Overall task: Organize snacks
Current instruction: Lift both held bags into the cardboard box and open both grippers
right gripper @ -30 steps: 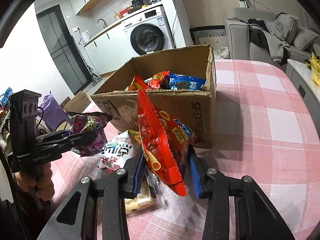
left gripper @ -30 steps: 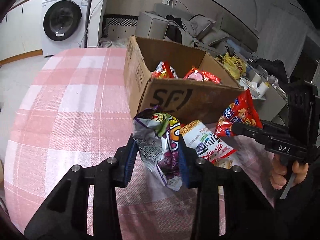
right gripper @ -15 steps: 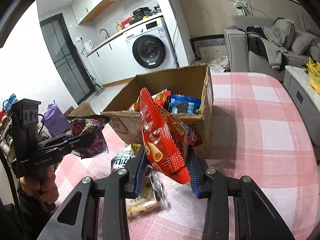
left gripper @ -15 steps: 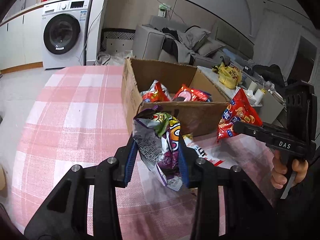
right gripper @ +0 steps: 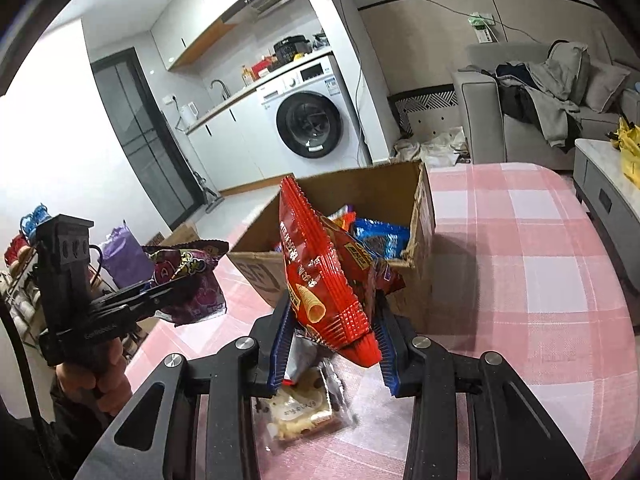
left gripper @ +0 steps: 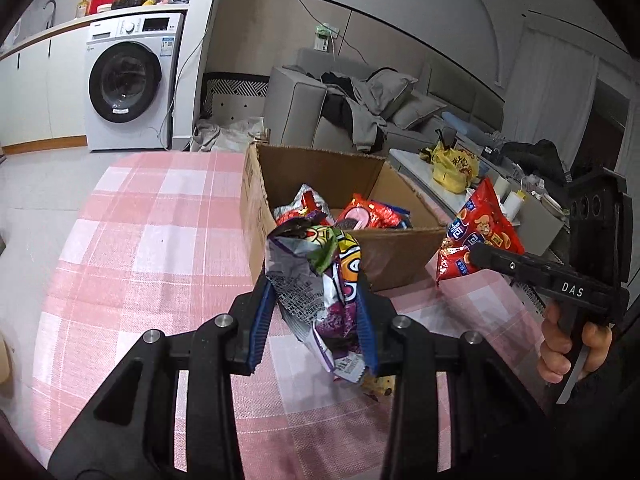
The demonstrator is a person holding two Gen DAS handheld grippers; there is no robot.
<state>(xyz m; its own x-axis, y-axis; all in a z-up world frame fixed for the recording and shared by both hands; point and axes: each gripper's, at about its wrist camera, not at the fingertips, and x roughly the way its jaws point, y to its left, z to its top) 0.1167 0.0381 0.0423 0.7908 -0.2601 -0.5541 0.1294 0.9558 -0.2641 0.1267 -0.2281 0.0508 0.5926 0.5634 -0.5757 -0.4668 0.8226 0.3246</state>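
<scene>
Purple bag (left gripper: 320, 292) clamped in my left gripper (left gripper: 316, 320), red bag (right gripper: 324, 280) clamped in my right gripper (right gripper: 332, 340). Both lifted off the table (left gripper: 140, 240) since a second ago, now level with the box (left gripper: 340, 168); drop-in comes next, I judge.

A white washing machine (left gripper: 127, 89) stood under a counter (right gripper: 256, 87) beside white cabinets (right gripper: 224, 140). A grey sofa (left gripper: 320, 108) heaped with clothes (right gripper: 536, 88) lined the beige wall (left gripper: 256, 28). The floor (left gripper: 36, 184) was pale tile, and a dark door (right gripper: 132, 136) stood left of the kitchen.
</scene>
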